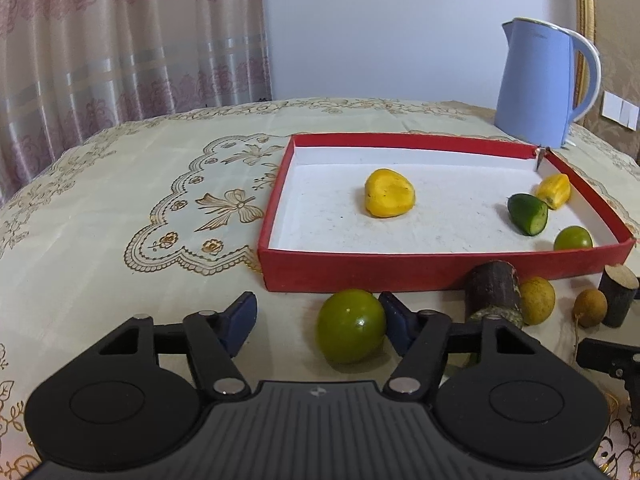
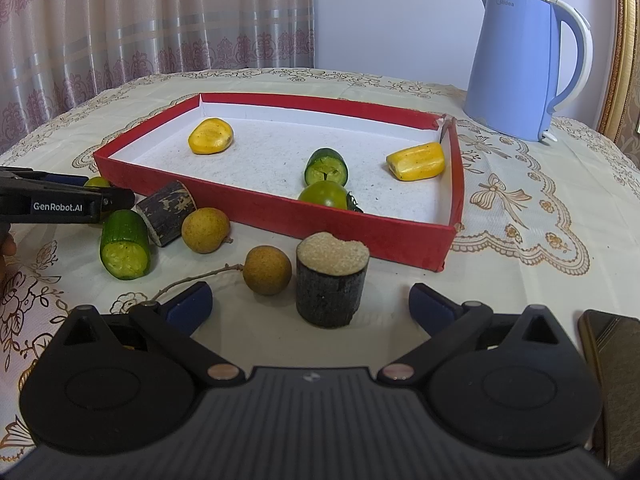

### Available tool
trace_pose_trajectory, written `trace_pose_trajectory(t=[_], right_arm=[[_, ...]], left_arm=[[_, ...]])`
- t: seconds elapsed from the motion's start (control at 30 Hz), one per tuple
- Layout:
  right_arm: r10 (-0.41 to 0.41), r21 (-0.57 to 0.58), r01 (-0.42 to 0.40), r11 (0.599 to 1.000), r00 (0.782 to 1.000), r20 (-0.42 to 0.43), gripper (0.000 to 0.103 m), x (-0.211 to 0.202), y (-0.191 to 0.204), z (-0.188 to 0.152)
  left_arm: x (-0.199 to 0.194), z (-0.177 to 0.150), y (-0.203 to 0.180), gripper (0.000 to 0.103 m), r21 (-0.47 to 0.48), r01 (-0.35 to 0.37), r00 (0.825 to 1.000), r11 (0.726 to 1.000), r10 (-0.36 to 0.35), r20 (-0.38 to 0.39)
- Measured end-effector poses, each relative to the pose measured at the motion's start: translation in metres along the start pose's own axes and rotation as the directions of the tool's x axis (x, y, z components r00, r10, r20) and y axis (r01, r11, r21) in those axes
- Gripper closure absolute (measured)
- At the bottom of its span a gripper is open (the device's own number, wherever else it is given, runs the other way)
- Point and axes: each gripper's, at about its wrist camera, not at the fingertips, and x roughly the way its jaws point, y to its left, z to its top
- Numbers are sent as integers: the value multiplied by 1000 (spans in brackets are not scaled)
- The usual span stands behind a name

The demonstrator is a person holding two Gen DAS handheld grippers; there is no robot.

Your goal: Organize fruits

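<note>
your left gripper [image 1: 316,322]: jaws spread, round green fruit [image 1: 351,325] on the tablecloth between the pads, touching the right one | your right gripper [image 2: 310,300]: jaws spread wide, dark bark-skinned cane cylinder [image 2: 331,280] standing upright between them, untouched | shallow red cardboard tray [image 2: 280,216]: two yellow chunks, one cucumber piece, one small green fruit inside
</note>
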Motion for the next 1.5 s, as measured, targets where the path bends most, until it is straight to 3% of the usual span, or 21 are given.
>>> trace_pose_trajectory(t=[0.43, 0.63, 0.77, 1.17, 1.33, 1.43, 1.5], right_arm=[[0, 0, 0, 1000, 1000, 0, 0, 0, 0, 0], [0, 0, 0, 1000, 1000, 0, 0, 0, 0, 0], [0, 0, 0, 1000, 1000, 0, 0, 0, 0, 0], [0, -1, 0, 1000, 1000, 0, 0, 0, 0, 0], [0, -1, 0, 1000, 1000, 0, 0, 0, 0, 0], [0, -1, 0, 1000, 1000, 0, 0, 0, 0, 0], [0, -1, 0, 1000, 1000, 0, 0, 0, 0, 0]], left_arm=[[-1, -1, -2, 36, 13, -16, 1000, 1000, 16, 9], [-4, -2, -2, 51, 23, 7, 1000, 1000, -7, 23], [-6, -4, -5, 69, 38, 25, 999, 999, -26, 44], [-7, -3, -6, 70, 34, 28, 998, 999, -30, 49], [-7, -3, -3, 68, 26, 28, 999, 999, -29, 46], [-6, -3, -2, 56, 16, 10, 999, 1000, -11, 36], [-4, -2, 1, 32, 0, 4, 1000, 1000, -4, 22]])
